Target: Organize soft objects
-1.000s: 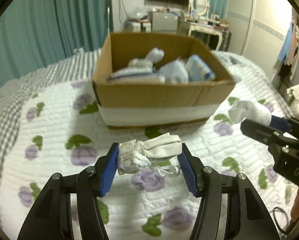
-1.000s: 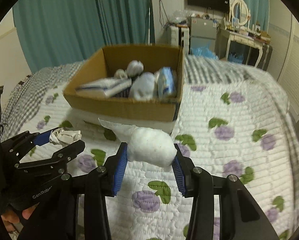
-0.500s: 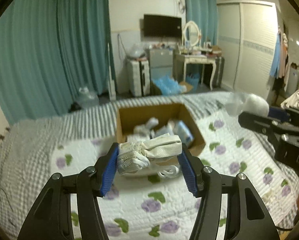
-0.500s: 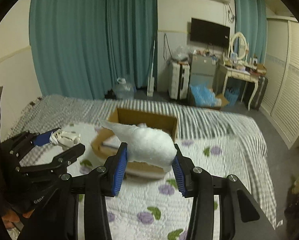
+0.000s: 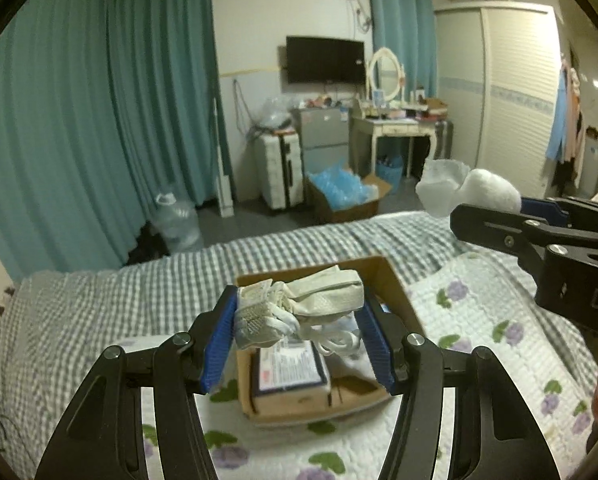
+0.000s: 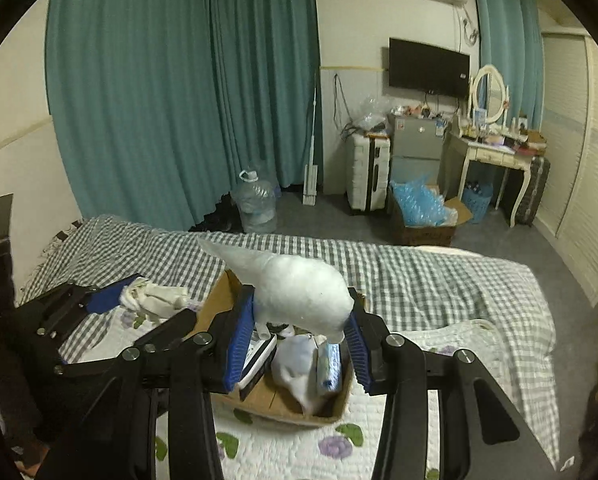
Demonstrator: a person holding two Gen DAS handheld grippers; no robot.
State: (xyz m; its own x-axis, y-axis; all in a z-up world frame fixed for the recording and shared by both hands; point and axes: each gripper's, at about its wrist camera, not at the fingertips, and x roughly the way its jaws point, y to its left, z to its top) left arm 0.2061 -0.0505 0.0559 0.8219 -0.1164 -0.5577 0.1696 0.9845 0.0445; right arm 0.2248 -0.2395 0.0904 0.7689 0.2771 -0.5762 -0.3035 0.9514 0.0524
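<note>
My left gripper (image 5: 297, 330) is shut on a bundle of white gloves (image 5: 299, 308) and holds it high above the open cardboard box (image 5: 395, 284). My right gripper (image 6: 299, 332) is shut on a bag of white cotton (image 6: 299, 286), also above the box (image 6: 215, 300). The box holds a flat packet (image 5: 287, 368), a white soft bundle (image 6: 297, 364) and a blue-white pack (image 6: 327, 364). Each gripper shows in the other's view: the right (image 5: 539, 216), the left (image 6: 139, 304).
The box sits on a bed with a flowered white quilt (image 5: 479, 312) over a checked sheet (image 5: 99, 300). Beyond the bed are teal curtains (image 5: 99, 120), a water jug (image 5: 177, 220), a suitcase (image 5: 279, 172), a dressing table (image 5: 395, 128) and a wardrobe (image 5: 515, 96).
Both grippers have risen well above the bed with their loads. The box, close and ahead one second ago, now lies below both grippers.
</note>
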